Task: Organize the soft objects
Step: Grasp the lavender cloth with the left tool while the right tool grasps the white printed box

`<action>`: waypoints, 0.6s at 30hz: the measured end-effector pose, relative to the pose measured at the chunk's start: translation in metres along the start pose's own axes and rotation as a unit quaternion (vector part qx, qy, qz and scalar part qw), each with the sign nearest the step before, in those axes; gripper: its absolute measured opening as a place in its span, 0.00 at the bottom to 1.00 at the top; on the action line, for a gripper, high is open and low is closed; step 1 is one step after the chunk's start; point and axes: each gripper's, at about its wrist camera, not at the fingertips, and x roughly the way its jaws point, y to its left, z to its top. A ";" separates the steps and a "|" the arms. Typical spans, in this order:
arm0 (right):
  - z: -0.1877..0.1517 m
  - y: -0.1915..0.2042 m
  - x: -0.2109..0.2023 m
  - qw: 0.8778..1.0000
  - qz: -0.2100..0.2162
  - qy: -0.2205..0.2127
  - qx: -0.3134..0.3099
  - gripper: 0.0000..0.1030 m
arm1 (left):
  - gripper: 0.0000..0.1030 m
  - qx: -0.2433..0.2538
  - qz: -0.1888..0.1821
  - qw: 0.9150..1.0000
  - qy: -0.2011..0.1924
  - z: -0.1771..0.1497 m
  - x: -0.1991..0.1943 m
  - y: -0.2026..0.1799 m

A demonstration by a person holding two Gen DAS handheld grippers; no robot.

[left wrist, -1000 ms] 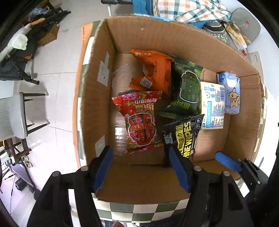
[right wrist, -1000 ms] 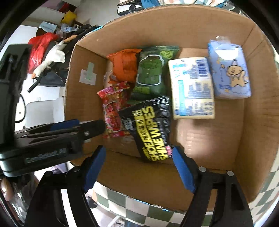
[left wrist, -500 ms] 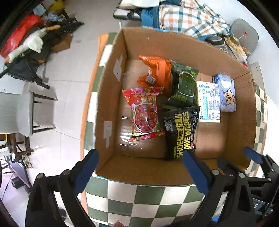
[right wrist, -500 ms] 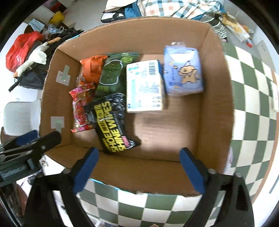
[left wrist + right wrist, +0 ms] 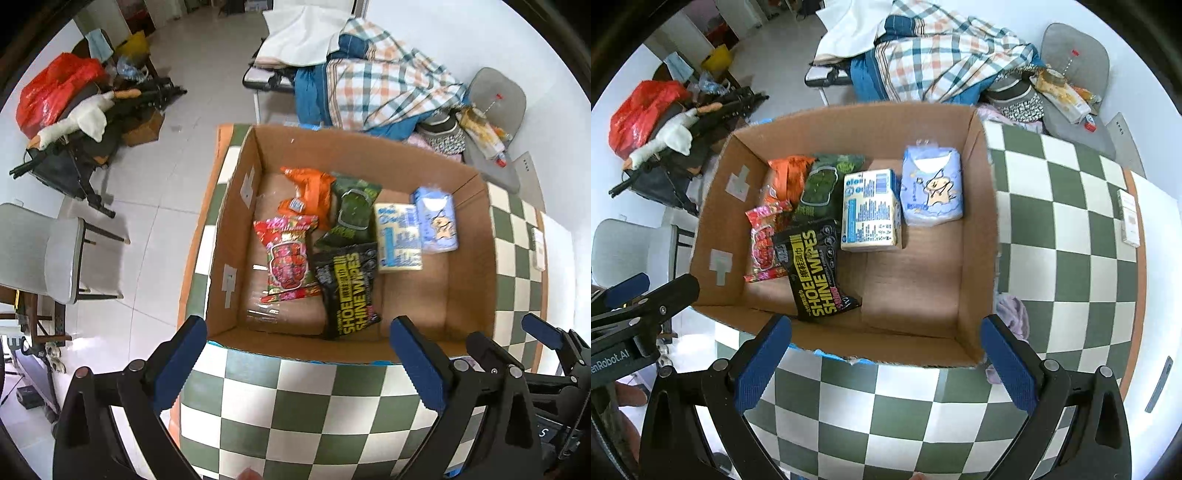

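Soft packs sit in the cardboard box (image 5: 236, 236) on the checkered table (image 5: 295, 406): red pack (image 5: 288, 254), black "SHOE SHINE WIPES" pouch (image 5: 349, 291), blue tissue pack (image 5: 436, 221). Left gripper (image 5: 297, 365) hangs over the near rim, spread wide, holding nothing.

From the right, same wipes pouch (image 5: 816, 273), plus a lilac cloth (image 5: 1012, 314) outside the box wall. Right gripper (image 5: 886, 363) also wide apart, empty.
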 end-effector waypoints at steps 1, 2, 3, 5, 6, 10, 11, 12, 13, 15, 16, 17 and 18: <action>-0.001 -0.001 -0.007 1.000 0.003 -0.007 0.000 1.00 | 0.98 0.000 -0.002 1.000 -0.004 0.000 -0.005 -0.003; -0.001 -0.003 -0.012 1.000 0.007 -0.011 0.001 1.00 | 0.98 0.000 -0.004 1.000 -0.009 0.000 -0.010 -0.006; -0.002 -0.006 -0.018 1.000 0.011 -0.015 0.002 1.00 | 0.98 0.000 -0.004 1.000 -0.015 0.000 -0.016 -0.009; -0.002 -0.012 -0.029 1.000 0.020 -0.023 0.007 1.00 | 0.98 0.005 -0.003 1.000 -0.023 0.000 -0.028 -0.019; -0.003 -0.019 -0.035 0.999 0.026 -0.026 0.013 1.00 | 0.98 0.009 -0.008 0.999 -0.030 -0.001 -0.036 -0.029; -0.009 -0.068 -0.060 0.996 0.054 -0.039 0.055 1.00 | 0.98 0.008 -0.049 0.998 -0.026 -0.011 -0.048 -0.075; -0.011 -0.081 -0.065 0.996 0.052 -0.042 0.064 1.00 | 0.98 0.009 -0.063 0.998 -0.019 -0.014 -0.046 -0.090; -0.014 -0.096 -0.069 0.995 0.048 -0.044 0.074 1.00 | 0.98 0.016 -0.079 0.997 -0.008 -0.018 -0.040 -0.109; -0.018 -0.116 -0.073 0.994 0.042 -0.045 0.087 1.00 | 0.98 0.024 -0.087 0.996 0.003 -0.021 -0.035 -0.124; -0.025 -0.154 -0.077 0.993 0.028 -0.040 0.109 1.00 | 0.98 0.052 -0.091 0.994 0.029 -0.029 -0.018 -0.164; -0.031 -0.180 -0.078 0.991 0.015 -0.036 0.124 1.00 | 0.98 0.064 -0.090 0.993 0.040 -0.033 -0.009 -0.183; -0.036 -0.199 -0.079 0.990 0.007 -0.034 0.135 1.00 | 0.98 0.075 -0.089 0.992 0.051 -0.039 0.002 -0.204; -0.040 -0.217 -0.078 0.989 -0.001 -0.032 0.147 1.00 | 0.98 0.081 -0.087 0.991 0.054 -0.045 0.010 -0.218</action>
